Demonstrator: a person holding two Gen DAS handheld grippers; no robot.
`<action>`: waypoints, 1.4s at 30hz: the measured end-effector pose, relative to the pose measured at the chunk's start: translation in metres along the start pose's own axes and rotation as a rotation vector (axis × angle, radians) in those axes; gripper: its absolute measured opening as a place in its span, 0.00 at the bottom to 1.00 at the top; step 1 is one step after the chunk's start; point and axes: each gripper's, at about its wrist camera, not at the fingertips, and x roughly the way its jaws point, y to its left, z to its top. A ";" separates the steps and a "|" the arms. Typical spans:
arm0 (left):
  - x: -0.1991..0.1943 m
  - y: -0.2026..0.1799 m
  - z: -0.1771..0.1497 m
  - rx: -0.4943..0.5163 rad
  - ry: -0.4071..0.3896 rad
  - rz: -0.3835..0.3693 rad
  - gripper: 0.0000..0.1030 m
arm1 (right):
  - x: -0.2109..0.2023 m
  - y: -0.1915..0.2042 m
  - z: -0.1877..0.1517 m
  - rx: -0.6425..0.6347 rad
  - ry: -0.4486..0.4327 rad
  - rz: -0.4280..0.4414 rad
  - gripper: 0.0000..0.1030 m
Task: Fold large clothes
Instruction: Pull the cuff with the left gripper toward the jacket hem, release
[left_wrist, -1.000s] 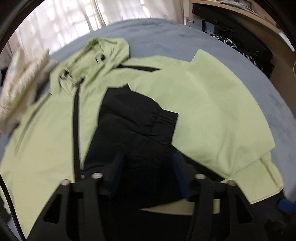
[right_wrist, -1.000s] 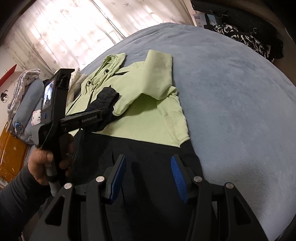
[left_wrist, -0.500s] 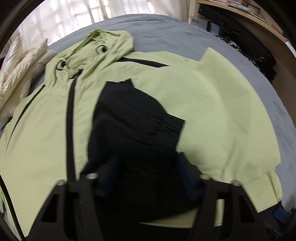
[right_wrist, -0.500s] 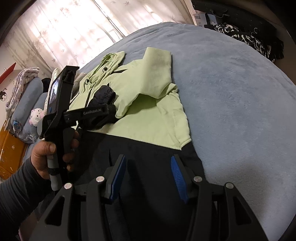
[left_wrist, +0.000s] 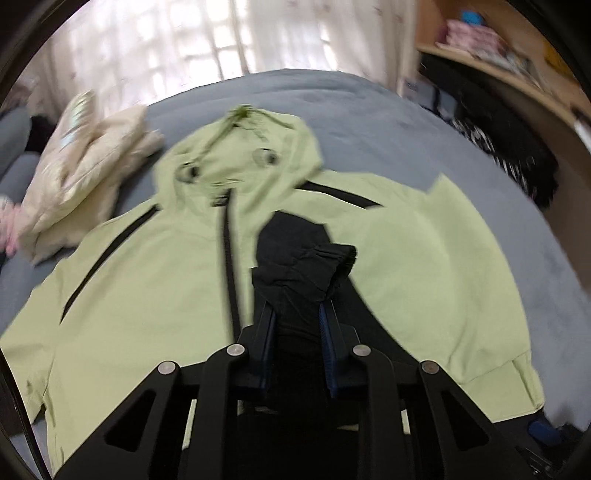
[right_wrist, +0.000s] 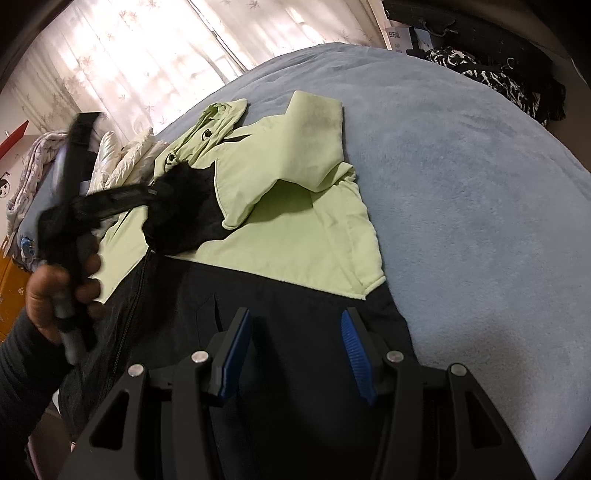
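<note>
My left hand-held gripper (left_wrist: 297, 314) is closing on the black elasticated sleeve cuff (left_wrist: 306, 266), frame centre, above the light-green hooded jacket (left_wrist: 147, 288). My right hand-held gripper (right_wrist: 295, 347) stands apart, empty, over the jacket's black lower panel (right_wrist: 295, 295), lower centre.

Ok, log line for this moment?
left tool: closing on black sleeve | right tool: open, over black hem | jacket: flat on bed

black frames, blue pads, one dark sleeve

the left hand-held gripper (left_wrist: 297, 319) is a matte black plastic frame with triangular cut-outs, round silver screws at its joints and narrow ribbed blue pads lining its two fingers. the right hand-held gripper (right_wrist: 295, 350) has the same black frame, silver screws and blue ribbed pads. the person's left hand (right_wrist: 61, 291) emerges from a dark grey long sleeve (right_wrist: 22, 369).
</note>
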 end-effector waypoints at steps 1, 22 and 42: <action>-0.002 0.012 -0.001 -0.027 0.007 -0.007 0.20 | 0.000 0.001 0.000 -0.002 0.001 0.000 0.49; 0.027 0.145 -0.026 -0.382 0.173 -0.178 0.62 | -0.009 0.055 0.029 -0.116 -0.003 -0.016 0.49; 0.016 0.224 -0.037 -0.596 0.074 -0.462 0.62 | 0.006 0.082 0.050 -0.156 -0.012 -0.024 0.49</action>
